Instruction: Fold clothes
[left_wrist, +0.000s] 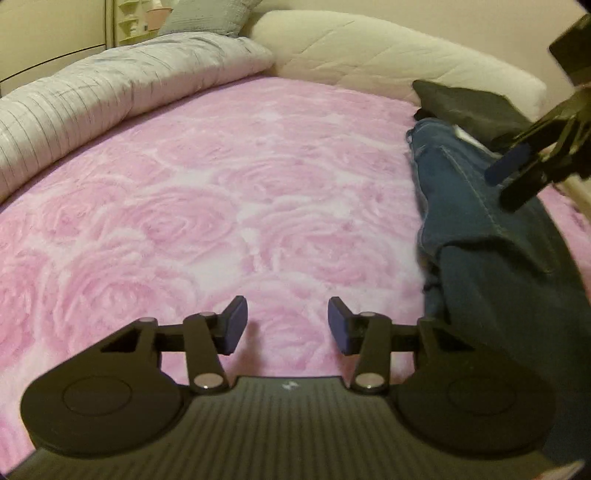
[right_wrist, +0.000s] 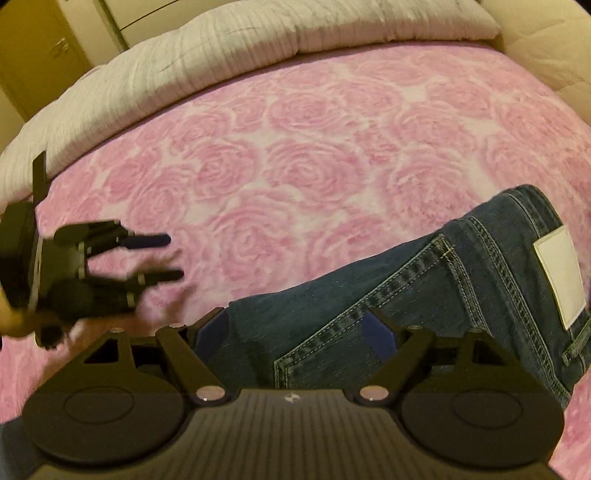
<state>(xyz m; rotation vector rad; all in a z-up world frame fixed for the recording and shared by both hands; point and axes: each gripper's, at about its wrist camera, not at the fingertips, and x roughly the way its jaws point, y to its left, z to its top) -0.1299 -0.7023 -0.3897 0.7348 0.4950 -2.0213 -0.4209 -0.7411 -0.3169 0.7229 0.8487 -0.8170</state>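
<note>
1. Jeans (left_wrist: 476, 206) lie folded along the right side of the bed's pink rose blanket (left_wrist: 221, 206) in the left wrist view, a dark cloth (left_wrist: 469, 105) at their far end. The left claw (left_wrist: 287, 320) hangs spread and empty over bare blanket; a rolled duvet (left_wrist: 110, 96) borders the far edge.
2. In the right wrist view, the right claw (right_wrist: 301, 334) stands wide, straddling the jeans (right_wrist: 424, 295) without pinching them. The left claw (right_wrist: 173, 256) is at the left.
</note>
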